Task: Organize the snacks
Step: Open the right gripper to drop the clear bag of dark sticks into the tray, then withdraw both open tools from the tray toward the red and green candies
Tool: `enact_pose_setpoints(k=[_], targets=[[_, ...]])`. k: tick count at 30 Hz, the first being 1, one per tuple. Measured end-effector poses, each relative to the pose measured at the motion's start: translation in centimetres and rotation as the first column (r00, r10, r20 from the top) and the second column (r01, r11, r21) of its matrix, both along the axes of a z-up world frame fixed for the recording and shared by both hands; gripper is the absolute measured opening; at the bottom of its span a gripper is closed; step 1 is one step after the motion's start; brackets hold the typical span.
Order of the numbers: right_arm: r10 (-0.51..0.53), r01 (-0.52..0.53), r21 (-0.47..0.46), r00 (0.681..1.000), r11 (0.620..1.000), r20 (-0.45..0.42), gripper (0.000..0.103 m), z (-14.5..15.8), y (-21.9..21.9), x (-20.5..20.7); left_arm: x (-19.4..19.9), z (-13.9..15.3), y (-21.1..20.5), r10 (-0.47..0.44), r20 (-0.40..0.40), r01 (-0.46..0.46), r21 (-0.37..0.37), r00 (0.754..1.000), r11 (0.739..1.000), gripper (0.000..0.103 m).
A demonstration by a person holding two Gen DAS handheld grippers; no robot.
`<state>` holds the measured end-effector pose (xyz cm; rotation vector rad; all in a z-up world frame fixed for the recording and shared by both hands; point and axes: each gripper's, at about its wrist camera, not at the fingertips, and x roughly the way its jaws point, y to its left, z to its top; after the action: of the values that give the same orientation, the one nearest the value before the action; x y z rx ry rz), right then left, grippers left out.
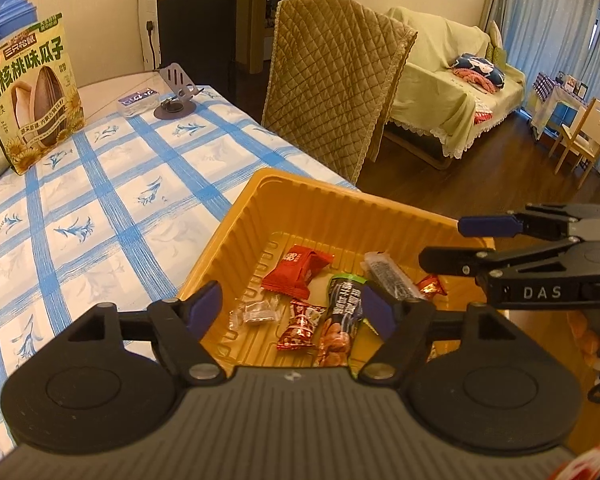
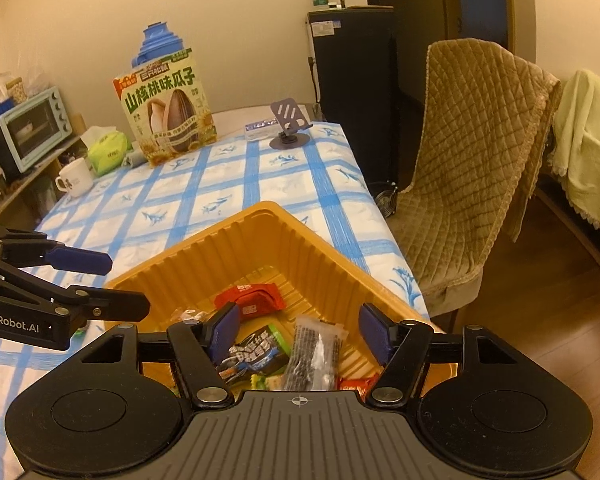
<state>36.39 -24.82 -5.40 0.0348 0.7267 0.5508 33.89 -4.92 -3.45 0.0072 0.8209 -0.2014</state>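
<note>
All the little snacks sit together in my orange tray (image 1: 342, 196), which rests on the bench (image 1: 100, 200) with the blue check cloth, near the corner. I think they are in there so the bench stays tidy and the snacks stay in one spot. The tray has tall walls, so nothing can slide out.

Inside it I see a red packet (image 1: 298, 270), a dark nut bag (image 1: 342, 312), a clear striped wrapper (image 1: 388, 276), a small red sweet (image 1: 302, 324), a tiny clear wrapped sweet (image 1: 256, 312) and a shiny red sweet (image 1: 432, 285) near the far side. They lie loose and mixed up, some touching each other.

The big sunflower seed box (image 2: 166, 114) stands up at the back of the bench, well apart from the tray. I guess it is too big to go in.

My left tongs (image 1: 292, 308) hang over the tray, pointing down at the pile. The jaws stand wide apart, and nothing is between them. They hold nothing and touch nothing.

My right tongs (image 2: 300, 332) hang over the tray too, from the other side. Their jaws are also apart, and they hold nothing. The nut bag and the striped wrapper lie below them, not gripped.

Both tongs are near each other above the tray. To me the little snacks look sorted.
</note>
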Motion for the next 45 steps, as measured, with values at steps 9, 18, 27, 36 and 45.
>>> enact_pose_setpoints(k=[9,18,27,36,45], targets=[[-0.038,0.039,0.063,0.999,0.997,-0.021,0.088,1.3,-2.2,-3.9,-2.8,1.2,-1.1,0.010,0.030,-0.009,-0.013,1.000,1.000,0.088],[-0.031,0.035,0.089,0.999,0.995,-0.042,0.088,2.8,-3.7,-8.7,-7.8,2.7,-1.1,0.030,0.047,-0.028,-0.054,0.998,0.998,0.090],[0.025,-0.018,0.096,0.997,0.995,-0.072,0.088,3.1,-3.3,-12.5,-14.0,3.2,-0.1,0.088,0.034,-0.085,-0.081,0.996,0.993,0.091],[0.113,-0.104,0.084,0.987,0.991,-0.111,0.088,2.1,-1.2,-15.1,-19.3,2.8,2.2,0.182,0.005,-0.181,-0.094,0.983,0.979,0.091],[0.211,-0.202,0.069,0.964,0.977,-0.164,0.088,0.7,2.4,-16.6,-23.4,1.2,4.7,0.281,-0.061,-0.286,-0.092,0.958,0.954,0.091]])
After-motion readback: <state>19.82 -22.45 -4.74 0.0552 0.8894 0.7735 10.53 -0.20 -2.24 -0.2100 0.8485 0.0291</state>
